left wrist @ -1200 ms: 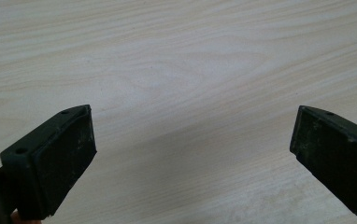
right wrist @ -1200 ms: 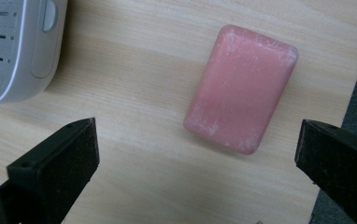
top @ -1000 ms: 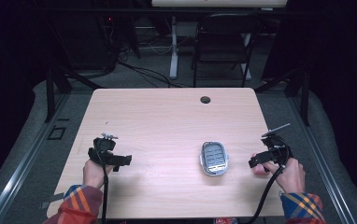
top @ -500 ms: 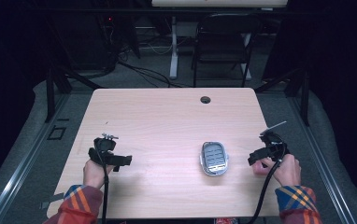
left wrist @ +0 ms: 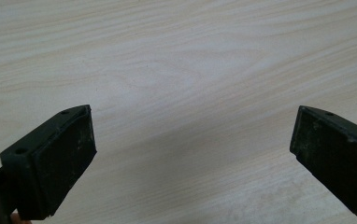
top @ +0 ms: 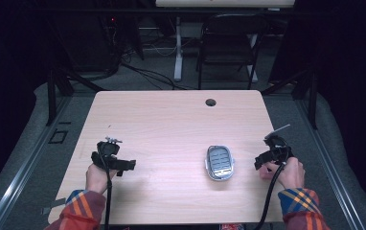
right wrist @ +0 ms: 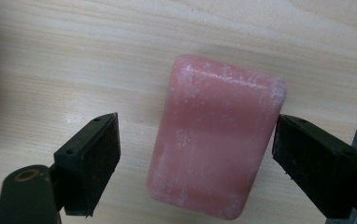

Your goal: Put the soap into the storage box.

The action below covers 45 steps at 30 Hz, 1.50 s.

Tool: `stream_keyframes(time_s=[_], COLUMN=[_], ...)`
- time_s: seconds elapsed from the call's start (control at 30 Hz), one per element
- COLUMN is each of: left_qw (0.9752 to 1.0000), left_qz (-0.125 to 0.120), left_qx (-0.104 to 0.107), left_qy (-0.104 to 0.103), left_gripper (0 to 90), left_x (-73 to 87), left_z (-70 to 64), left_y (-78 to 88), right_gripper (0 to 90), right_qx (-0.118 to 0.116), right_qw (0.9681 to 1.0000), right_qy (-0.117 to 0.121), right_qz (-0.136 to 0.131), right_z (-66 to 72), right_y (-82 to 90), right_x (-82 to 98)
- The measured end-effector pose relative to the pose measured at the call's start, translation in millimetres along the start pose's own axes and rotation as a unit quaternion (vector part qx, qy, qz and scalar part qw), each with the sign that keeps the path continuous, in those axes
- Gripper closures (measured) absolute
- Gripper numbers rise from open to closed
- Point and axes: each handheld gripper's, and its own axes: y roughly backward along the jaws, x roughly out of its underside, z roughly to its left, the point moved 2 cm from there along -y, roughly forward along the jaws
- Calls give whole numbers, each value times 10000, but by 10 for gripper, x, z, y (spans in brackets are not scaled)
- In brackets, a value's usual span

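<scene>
Pink soap (right wrist: 216, 135), a firm bar dusted with white residue, is seen lying flat on the wooden surface (top: 171, 124), well to the right of the grey soap dish (top: 219, 163), near the surface's right edge. It is straddled by the right claw (right wrist: 195, 154), whose jaws have just been closing; one pad is at the bar's edge, the other apart, so nothing is gripped yet. Likely light, stiff and slippery, it is best pinched across its long sides. The left claw (left wrist: 190, 154) is held released, far left of the dish.

Matt pale wood-grain table (right wrist: 74, 56), waxy pink soap bar (right wrist: 216, 135) (chalky white bloom)
</scene>
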Motion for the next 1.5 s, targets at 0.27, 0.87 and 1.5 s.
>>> stream_keyframes(time_s=[0.27,0.87,1.5], left_qw=[10000,10000,9999], left_qz=[28,32,45], left_qx=[-7,-38,-34], left_qy=[-37,-60,-86], left_gripper=[5,5,5], left_x=[-2,-3,-5], left_z=[-3,-10,-17], left_y=[-3,-7,-7], right_gripper=[197,318,367], right_qx=[225,383,483], right_qw=[9997,9991,9986], right_qy=[-48,-101,-36], right_qz=[-10,142,212], right_z=[14,6,17], right_y=[-50,-118,-154], right_x=[-6,-9,-19])
